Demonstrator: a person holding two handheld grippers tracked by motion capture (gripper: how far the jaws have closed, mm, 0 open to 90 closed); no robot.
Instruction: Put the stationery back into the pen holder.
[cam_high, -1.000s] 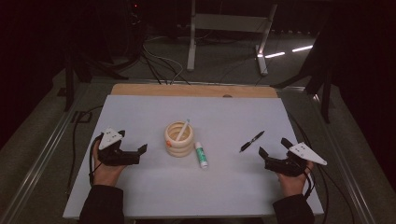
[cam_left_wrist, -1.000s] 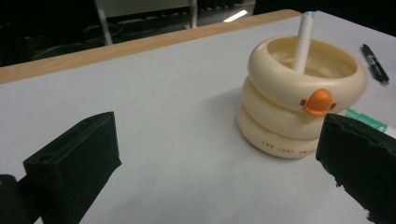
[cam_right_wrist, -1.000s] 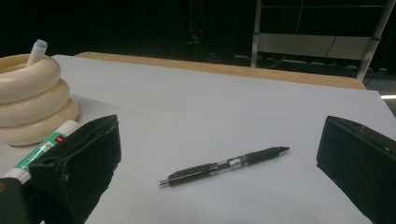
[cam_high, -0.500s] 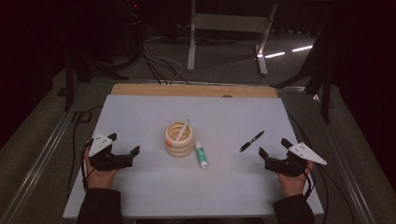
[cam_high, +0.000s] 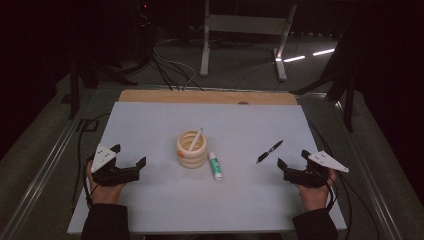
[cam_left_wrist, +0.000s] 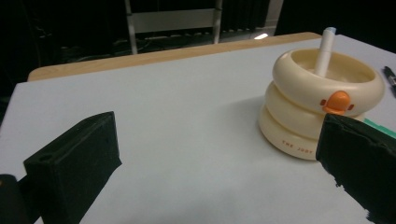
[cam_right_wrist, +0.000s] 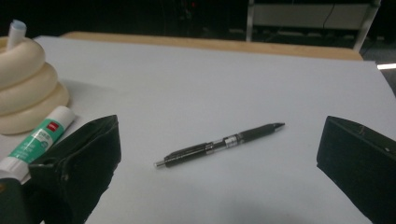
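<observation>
The cream ring-shaped holder (cam_high: 192, 149) stands near the middle of the tabletop (cam_high: 150, 125), a white marker (cam_high: 195, 139) leaning inside it. A glue stick (cam_high: 215, 165) lies just beside its right base; in the right gripper view its lower end is cut off behind a jaw. The black pen (cam_high: 269, 151) lies farther right of the holder. The left tool (cam_high: 131, 163) (jaws wide apart, empty) rests left of the holder; its right jaw hides part of the base. The right tool (cam_high: 290, 161), equally spread and empty, sits right of the pen.
</observation>
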